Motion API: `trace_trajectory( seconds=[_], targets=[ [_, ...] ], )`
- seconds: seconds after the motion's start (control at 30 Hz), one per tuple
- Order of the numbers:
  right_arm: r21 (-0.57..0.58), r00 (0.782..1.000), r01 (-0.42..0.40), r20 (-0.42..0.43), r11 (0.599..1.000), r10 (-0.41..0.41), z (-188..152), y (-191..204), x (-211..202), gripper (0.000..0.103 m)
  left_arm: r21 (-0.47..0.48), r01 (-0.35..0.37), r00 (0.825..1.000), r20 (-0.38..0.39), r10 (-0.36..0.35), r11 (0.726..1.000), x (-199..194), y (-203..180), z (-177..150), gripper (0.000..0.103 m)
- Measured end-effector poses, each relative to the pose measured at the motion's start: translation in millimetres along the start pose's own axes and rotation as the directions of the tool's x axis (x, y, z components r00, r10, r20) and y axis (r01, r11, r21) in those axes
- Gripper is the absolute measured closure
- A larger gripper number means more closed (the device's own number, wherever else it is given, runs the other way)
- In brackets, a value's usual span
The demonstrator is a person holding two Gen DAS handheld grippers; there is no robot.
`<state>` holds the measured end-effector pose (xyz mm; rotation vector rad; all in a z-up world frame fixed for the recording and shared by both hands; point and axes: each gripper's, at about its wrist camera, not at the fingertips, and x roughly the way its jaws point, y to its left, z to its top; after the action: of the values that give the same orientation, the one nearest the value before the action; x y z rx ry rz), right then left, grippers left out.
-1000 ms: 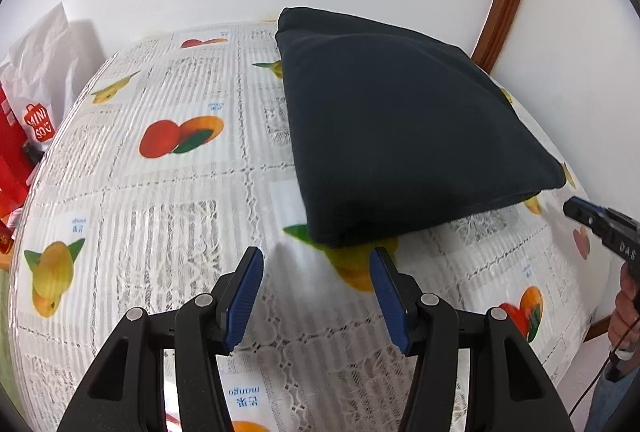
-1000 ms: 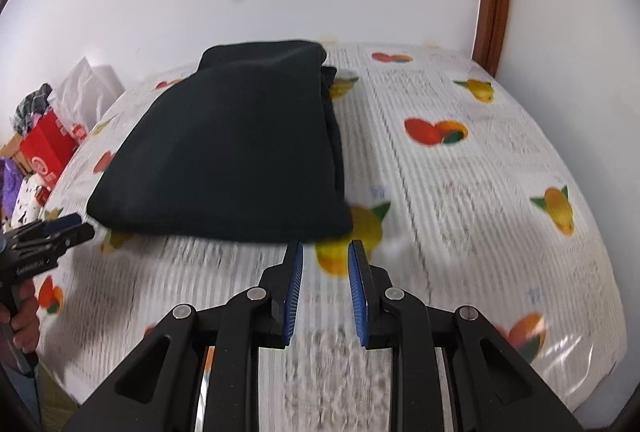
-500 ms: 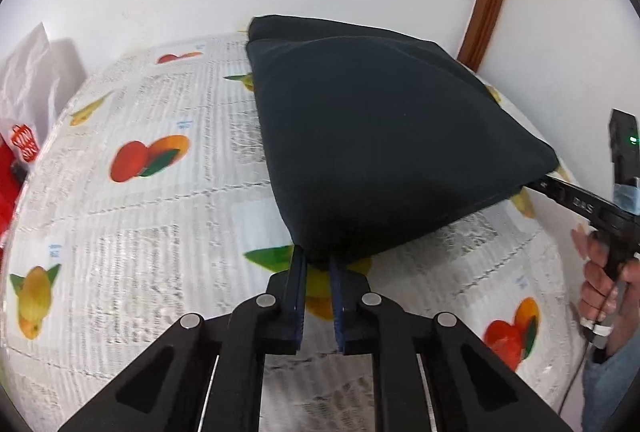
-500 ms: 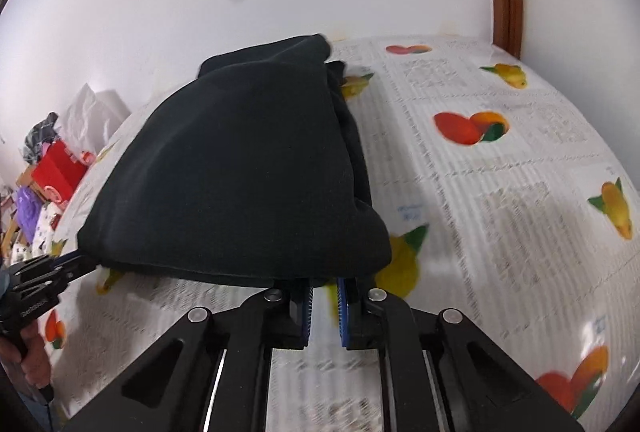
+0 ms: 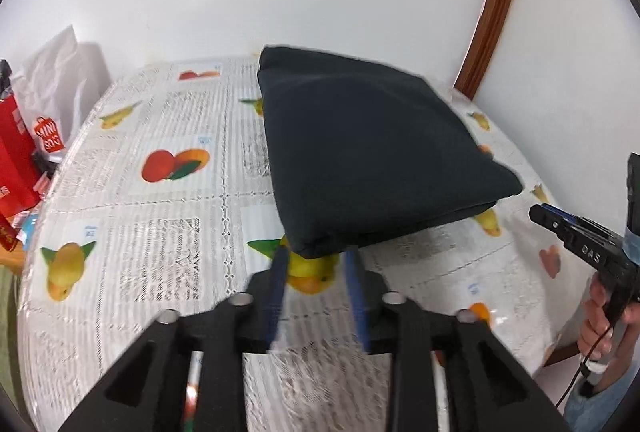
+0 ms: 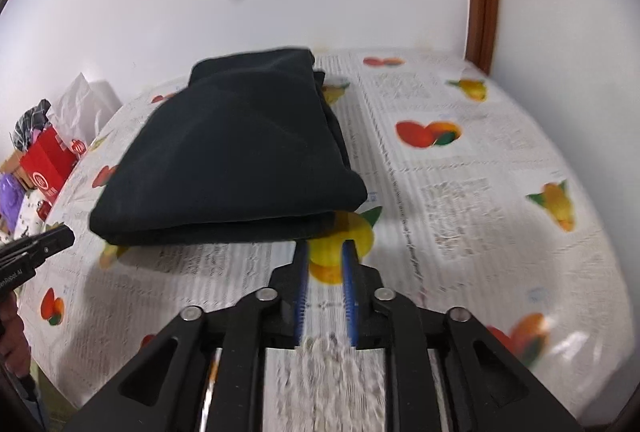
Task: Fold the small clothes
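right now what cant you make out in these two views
- Left wrist view: left gripper fingers motion-blurred, jaws opening, nothing between them.
- Right wrist view: tablecloth lace smeared by blur; right gripper jaws opening, empty.
- Both views: what garment the folded dark cloth is; folds hide it.

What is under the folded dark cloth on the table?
The dark cloth lies on the fruit-print tablecloth, partly covering a yellow fruit print. Anything else beneath it is hidden.

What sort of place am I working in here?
Probably a room in a home: a table under a fruit-print lace tablecloth against a white wall, a wooden door frame, and shopping bags piled beside it.
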<state>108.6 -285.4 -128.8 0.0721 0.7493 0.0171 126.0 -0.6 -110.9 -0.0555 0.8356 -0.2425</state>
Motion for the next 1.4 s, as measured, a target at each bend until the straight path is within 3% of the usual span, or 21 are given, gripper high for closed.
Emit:
trace_trajectory(
  seconds=[0.07, 0.13, 0.23, 0.4, 0.5, 0.67, 1.4],
  targets=[
    [0.004, 1.0, 0.002, 0.027, 1.0, -0.002, 1.8, 3.8, -21.9, 0.053, -0.002, -0.017, 1.0, 0.025, 0.017, 1.0, -14.9, -5.2, 1.0, 0.058],
    [0.017, 0.998, -0.003, 0.055, 1.0, 0.002, 4.2, 6.9, -45.0, 0.05, -0.006, -0.03, 0.998, 0.054, 0.03, 1.0, -31.9, -10.0, 1.2, 0.047],
    [0.029, 0.997, 0.003, 0.076, 1.0, -0.005, 7.4, 13.1, -74.4, 0.044, -0.014, -0.058, 0.995, 0.079, 0.059, 0.998, -56.5, -15.9, -0.6, 0.041],
    [0.053, 0.994, 0.028, 0.1, 0.998, -0.034, 2.7, 19.1, -117.6, 0.044, -0.025, -0.09, 0.989, 0.119, 0.092, 0.996, -94.8, -23.1, -8.5, 0.026],
    [0.074, 0.991, 0.038, 0.124, 0.997, -0.047, -5.7, 18.4, -139.4, 0.024, -0.016, -0.14, 0.979, 0.149, 0.141, 0.99, -115.3, -30.5, -14.6, 0.02],
    [0.021, 0.974, 0.135, 0.183, 0.991, -0.137, -18.8, 25.2, -169.5, 0.009, -0.009, -0.184, 0.967, 0.176, 0.183, 0.983, -136.2, -40.9, -23.8, 0.014],
    [0.061, 0.975, 0.177, 0.122, 0.982, -0.184, -40.0, 21.0, -187.3, 0.004, -0.003, -0.179, 0.968, 0.179, 0.177, 0.984, -147.2, -59.4, -37.2, 0.011]
  ],
)
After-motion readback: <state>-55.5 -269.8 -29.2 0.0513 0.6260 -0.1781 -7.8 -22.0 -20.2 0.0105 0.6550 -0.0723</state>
